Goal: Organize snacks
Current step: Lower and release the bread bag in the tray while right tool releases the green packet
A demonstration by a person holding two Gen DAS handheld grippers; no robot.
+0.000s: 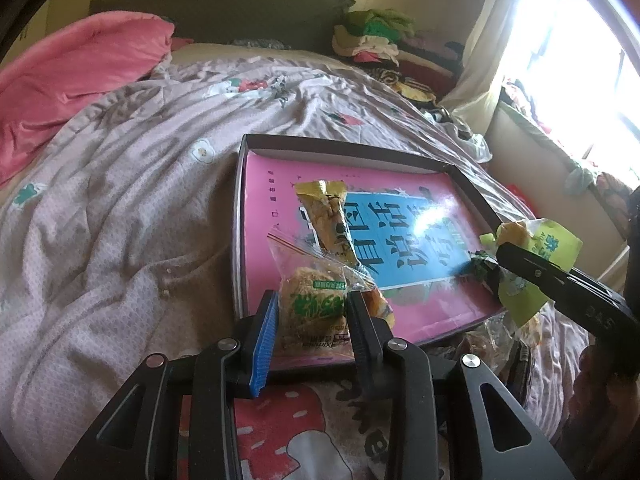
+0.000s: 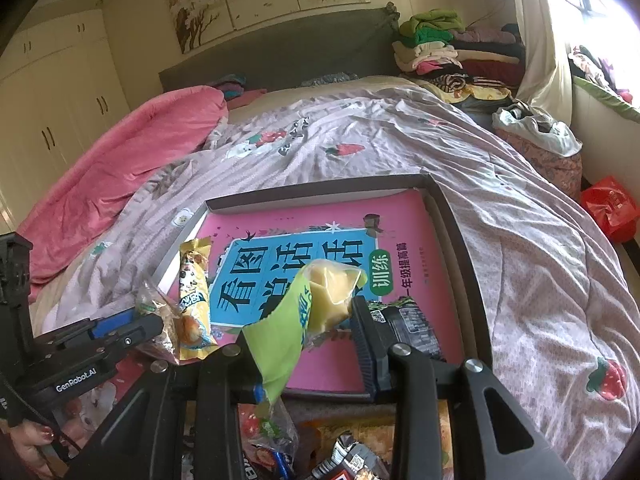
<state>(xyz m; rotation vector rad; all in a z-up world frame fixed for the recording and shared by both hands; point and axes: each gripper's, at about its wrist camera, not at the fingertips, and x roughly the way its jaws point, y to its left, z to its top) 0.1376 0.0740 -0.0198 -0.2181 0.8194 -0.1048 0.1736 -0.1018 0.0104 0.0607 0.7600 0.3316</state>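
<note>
Over the tray [image 1: 472, 184], the left gripper [image 1: 312, 312] pinches a clear noodle packet [image 1: 316, 304] and the right gripper [image 2: 308, 332] a green wrapper [image 2: 280, 344] (both light, crinkly, slippery, crushable, so best held mid-body).

Left tongs [image 1: 312, 312] clamped and angled downward, right tongs [image 2: 304, 320] likewise clamped, tilted down

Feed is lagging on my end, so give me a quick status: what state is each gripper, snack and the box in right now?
Left gripper: shut on the clear noodle packet, above the box's near edge.
Right gripper: shut on the green-wrapped snack, above the box.
Yellow snack pack: lying in the box, left side.
Dark packet: lying in the box, near side.
Box: open, a pink book lining it.
</note>
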